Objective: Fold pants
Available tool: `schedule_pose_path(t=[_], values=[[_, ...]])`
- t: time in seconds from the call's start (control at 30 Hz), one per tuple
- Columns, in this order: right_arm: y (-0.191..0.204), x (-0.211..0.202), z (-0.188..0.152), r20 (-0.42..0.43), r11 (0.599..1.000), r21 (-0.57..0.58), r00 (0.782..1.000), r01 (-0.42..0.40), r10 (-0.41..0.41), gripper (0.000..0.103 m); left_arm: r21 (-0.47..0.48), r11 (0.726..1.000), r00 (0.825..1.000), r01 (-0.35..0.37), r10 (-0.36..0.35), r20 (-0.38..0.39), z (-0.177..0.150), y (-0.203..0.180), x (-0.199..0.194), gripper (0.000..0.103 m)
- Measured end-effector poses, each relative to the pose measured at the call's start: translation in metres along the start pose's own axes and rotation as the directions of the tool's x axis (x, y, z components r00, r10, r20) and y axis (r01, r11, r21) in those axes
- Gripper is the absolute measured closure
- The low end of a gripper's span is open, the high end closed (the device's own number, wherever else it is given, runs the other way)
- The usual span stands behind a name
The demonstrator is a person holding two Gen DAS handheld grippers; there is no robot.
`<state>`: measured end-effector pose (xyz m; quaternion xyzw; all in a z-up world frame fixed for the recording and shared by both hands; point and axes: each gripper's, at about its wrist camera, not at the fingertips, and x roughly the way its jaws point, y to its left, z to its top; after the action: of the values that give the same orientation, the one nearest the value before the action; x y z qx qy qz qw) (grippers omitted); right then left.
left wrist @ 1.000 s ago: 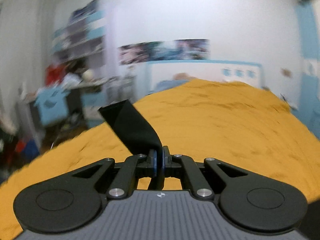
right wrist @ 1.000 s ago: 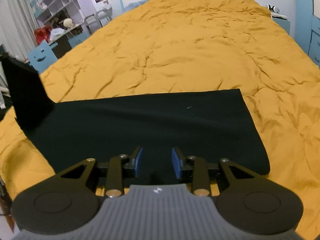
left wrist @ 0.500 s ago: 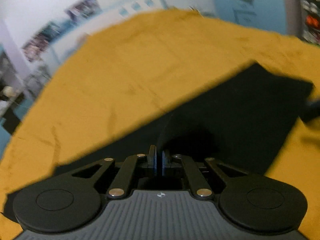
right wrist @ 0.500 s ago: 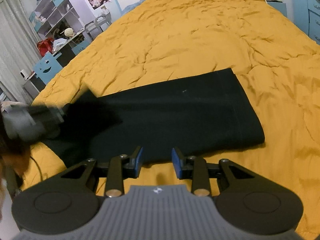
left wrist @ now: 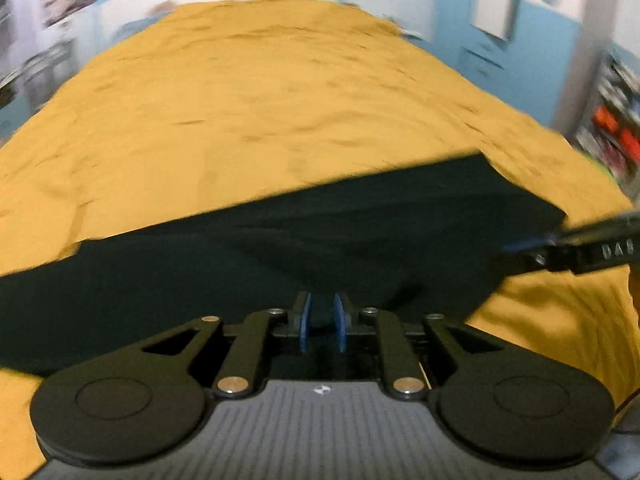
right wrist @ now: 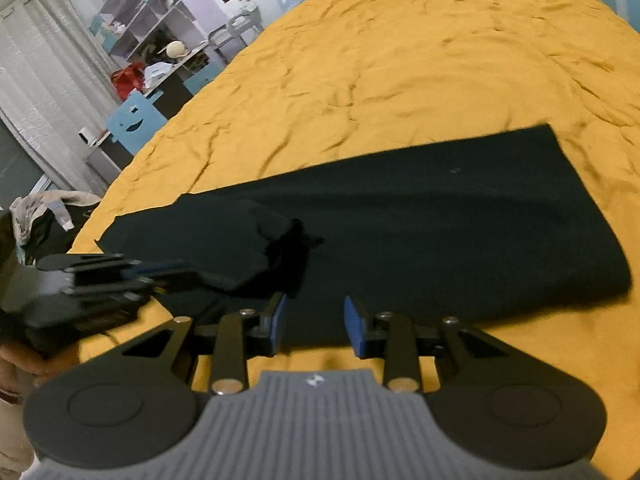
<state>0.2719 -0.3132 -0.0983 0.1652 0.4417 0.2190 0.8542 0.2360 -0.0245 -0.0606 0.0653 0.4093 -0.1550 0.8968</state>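
Black pants (right wrist: 440, 232) lie flat across the yellow bedspread (right wrist: 400, 60), with one end folded over and bunched (right wrist: 260, 248) at the left. In the left wrist view the pants (left wrist: 280, 248) fill the foreground. My left gripper (left wrist: 320, 322) sits low over them; its jaws are opening, and dark cloth lies loose in the narrow gap between the blue pads. It shows blurred in the right wrist view as the left gripper (right wrist: 168, 276) beside the bunched end. My right gripper (right wrist: 316, 326) hovers at the pants' near edge, jaws opening and apart, pressing on nothing.
The bedspread (left wrist: 280, 100) stretches far beyond the pants. Left of the bed stand a blue chair (right wrist: 132, 124), a cluttered desk and shelves (right wrist: 160, 32), and a pile of clothes (right wrist: 48, 208). Blue cabinets (left wrist: 480, 20) stand at the bed's far right.
My left gripper came down from holding the pants' end in the air and laid it over the pants on the bed; its pads have parted. The right gripper shifted only slightly.
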Motion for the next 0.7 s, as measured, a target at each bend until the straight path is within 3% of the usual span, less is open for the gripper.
schedule_pose_path(t=[0.13, 0.23, 0.33, 0.47, 0.53, 0.7], values=[[0.009, 0.012, 0.011, -0.004, 0.999, -0.012, 0.999, 0.038, -0.038, 0.065, -0.150, 0.978, 0.989, -0.144, 0.148, 0.011, 0.000, 0.087, -0.038, 0.081], [0.011, 0.018, 0.017, -0.005, 0.997, -0.008, 0.997, 0.076, -0.076, 0.065, -0.287, 0.917, 0.958, -0.276, 0.286, -0.005, -0.007, 0.174, -0.063, 0.076], [0.012, 0.025, 0.021, -0.012, 0.995, 0.011, 0.995, 0.104, -0.104, 0.065, -0.466, 0.811, 0.925, -0.354, 0.378, -0.044, -0.023, 0.266, -0.080, 0.070], [0.018, 0.033, 0.023, -0.020, 0.989, 0.008, 0.989, 0.148, -0.148, 0.065, -0.704, 0.602, 0.883, -0.376, 0.462, -0.077, -0.059, 0.371, -0.085, 0.070], [0.019, 0.037, 0.026, -0.030, 0.990, 0.038, 0.991, 0.134, -0.133, 0.065, -0.757, 0.544, 0.878, -0.361, 0.473, -0.079, -0.074, 0.403, -0.080, 0.070], [0.015, 0.041, 0.034, -0.034, 0.980, 0.176, 0.996, 0.089, -0.085, 0.065, -0.869, 0.419, 0.895, -0.262, 0.442, -0.057, -0.104, 0.451, -0.053, 0.070]])
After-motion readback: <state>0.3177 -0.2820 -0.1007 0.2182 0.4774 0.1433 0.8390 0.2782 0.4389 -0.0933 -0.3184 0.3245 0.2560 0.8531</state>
